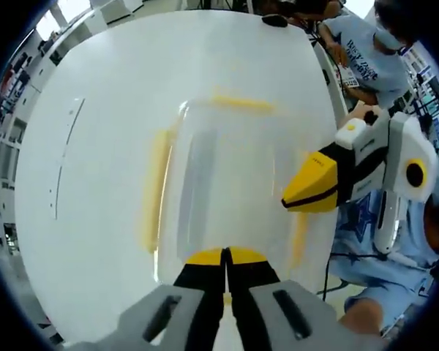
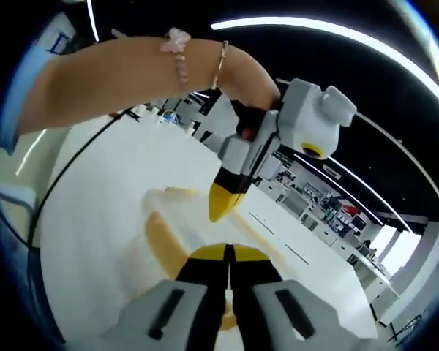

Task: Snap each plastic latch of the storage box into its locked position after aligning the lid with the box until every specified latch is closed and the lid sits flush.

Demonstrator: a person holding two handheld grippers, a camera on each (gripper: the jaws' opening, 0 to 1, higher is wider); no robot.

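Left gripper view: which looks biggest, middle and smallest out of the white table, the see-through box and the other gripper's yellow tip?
1. white table
2. see-through box
3. right gripper, its yellow tip. It sits nearer the camera, so it looks bigger than it really is.

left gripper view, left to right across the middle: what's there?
Bare white table → left yellow latch → clear lid of the storage box → right tool, coming in from the right → person in a blue shirt at the far edge.
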